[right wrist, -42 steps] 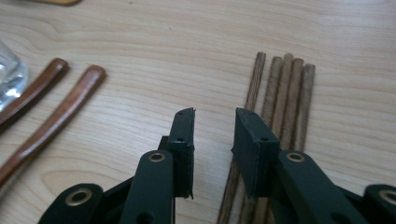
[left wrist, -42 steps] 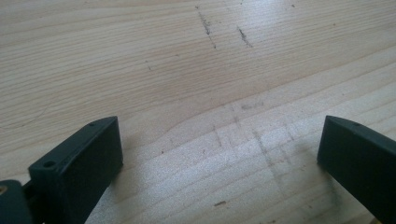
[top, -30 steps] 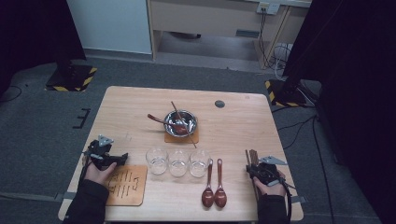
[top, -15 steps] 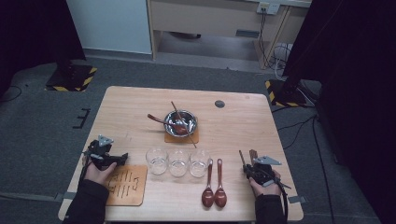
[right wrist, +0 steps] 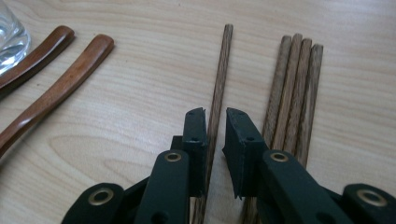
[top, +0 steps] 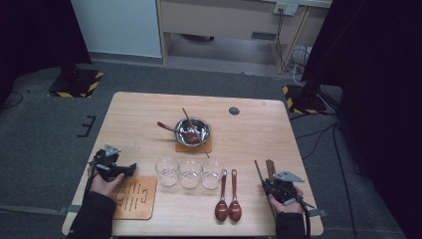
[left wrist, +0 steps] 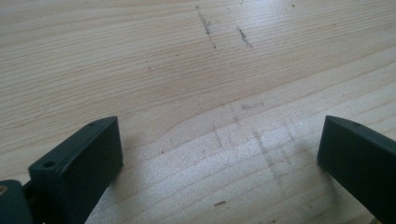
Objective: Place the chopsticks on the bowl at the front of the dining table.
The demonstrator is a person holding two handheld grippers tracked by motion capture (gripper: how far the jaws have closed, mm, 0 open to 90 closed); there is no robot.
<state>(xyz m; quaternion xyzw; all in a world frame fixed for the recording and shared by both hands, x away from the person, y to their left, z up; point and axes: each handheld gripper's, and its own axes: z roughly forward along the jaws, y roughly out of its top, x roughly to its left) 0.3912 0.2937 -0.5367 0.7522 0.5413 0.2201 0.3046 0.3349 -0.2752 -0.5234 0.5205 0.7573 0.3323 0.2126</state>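
My right gripper [top: 269, 182] [right wrist: 215, 114] rests near the table's front right corner. Its jaws are shut on a single wooden chopstick [right wrist: 223, 60] [top: 258, 169], which is angled slightly left. Several more chopsticks [right wrist: 294, 79] [top: 270, 167] lie in a bundle just to its right. Low over bare wood at the front left, my left gripper [top: 127, 168] [left wrist: 219, 135] is open wide with nothing between its jaws.
Two brown wooden spoons [top: 228, 199] [right wrist: 60, 88] lie left of the chopsticks. Three glasses [top: 189, 173] stand in a row mid-table. A metal bowl [top: 192, 130] with utensils sits on a coaster behind them. A slatted wooden board [top: 133, 197] lies by the left hand.
My right gripper has closed on one chopstick and drawn it a little left, away from the bundle. The left gripper has stayed still.
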